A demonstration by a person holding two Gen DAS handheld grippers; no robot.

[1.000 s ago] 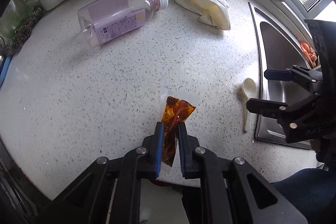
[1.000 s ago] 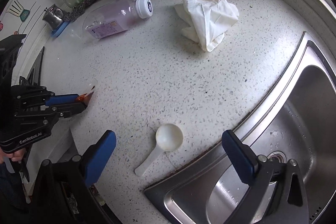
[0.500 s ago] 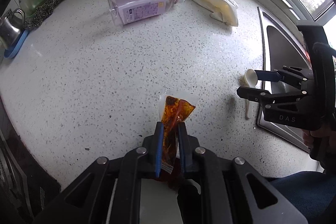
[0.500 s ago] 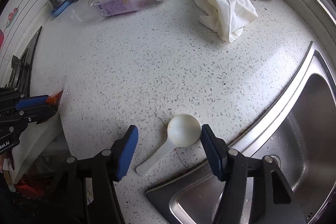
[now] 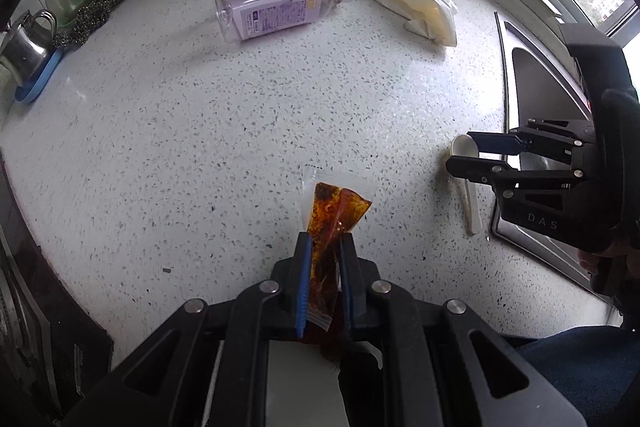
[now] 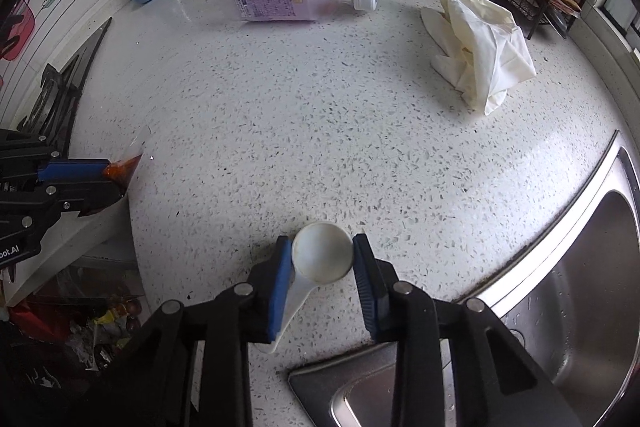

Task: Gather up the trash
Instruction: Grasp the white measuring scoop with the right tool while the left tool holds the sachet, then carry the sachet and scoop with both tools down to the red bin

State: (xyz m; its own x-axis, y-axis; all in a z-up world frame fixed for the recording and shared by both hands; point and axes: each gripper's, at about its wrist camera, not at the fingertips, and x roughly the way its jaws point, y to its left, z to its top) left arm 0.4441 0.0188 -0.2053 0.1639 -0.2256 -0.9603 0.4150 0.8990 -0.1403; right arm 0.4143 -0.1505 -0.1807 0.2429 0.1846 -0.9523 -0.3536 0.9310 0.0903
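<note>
1. Left gripper (image 5: 325,247): its jaws are clamped on the sauce packet (image 5: 338,211), as they were a second ago. The packet stands up between the blue pads, its free end pointing to about 12 o'clock in the left wrist view. Since then this hand has drifted across the countertop (image 5: 200,147); the plastic bottle (image 5: 280,3) now sits further up, at about 11 o'clock. One piece of trash is therefore secured and waits to be dropped.

2. Middle of the counter: the bottle, lying on its side, and the crumpled glove (image 6: 484,51) are untouched, well apart from both claws. From the right wrist camera they lie at about 11 and 1 o'clock. Both are probably still to be collected.

3. Right gripper (image 6: 322,261): this is where the change is. A second ago its jaws stood wide with the white plastic scoop (image 6: 322,257) lying ahead of them; now they are closing, with the scoop's bowl between them at 12 o'clock, right at the fingertips. The pads appear to touch or nearly touch the bowl's rim; I cannot tell whether they press yet. The handle runs back towards 7 o'clock under the left pad. The sink (image 6: 580,287) lies just beside, at about 4 o'clock.

4. Judgement: a second piece of trash is about to be gripped.
</note>
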